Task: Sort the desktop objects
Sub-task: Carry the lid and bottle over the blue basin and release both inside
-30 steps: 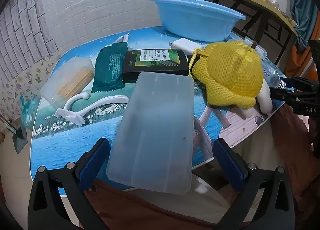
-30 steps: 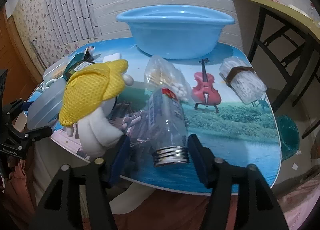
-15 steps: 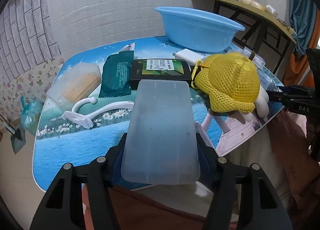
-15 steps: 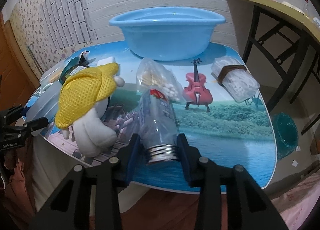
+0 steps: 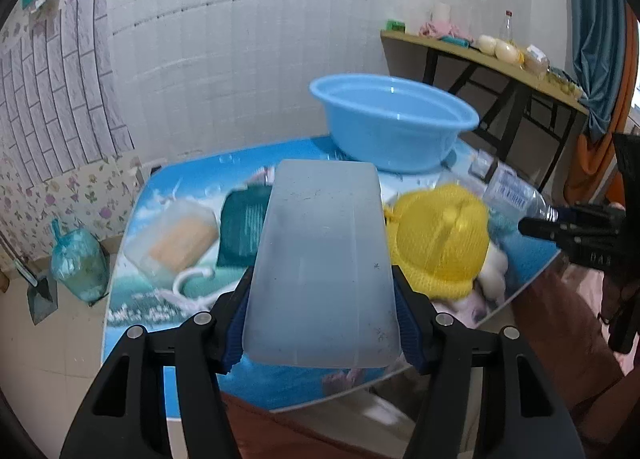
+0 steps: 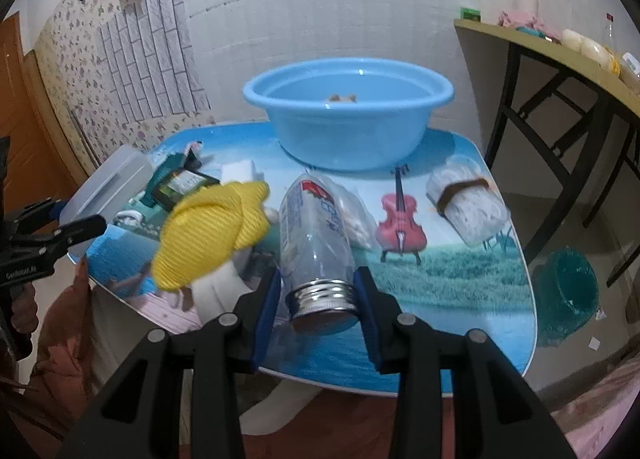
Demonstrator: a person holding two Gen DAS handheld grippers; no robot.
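I see the blue basin [image 6: 348, 115] at the table's [image 6: 460, 279] far edge. My left gripper [image 5: 322, 323] clamps a frosted plastic box [image 5: 322, 259] held above the table; my right gripper [image 6: 320, 299] pinches a clear bottle [image 6: 314, 235] at its metal cap.

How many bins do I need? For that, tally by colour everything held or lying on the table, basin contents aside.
Blue: 1, basin
Yellow and white: 1, hatted plush toy
Clear or frosted: 5, frosted box, bottle, swab bag, banded swab tub, stick tub
Dark green: 1, packet
Black: 1, black box
White: 2, block, hook
Total: 11
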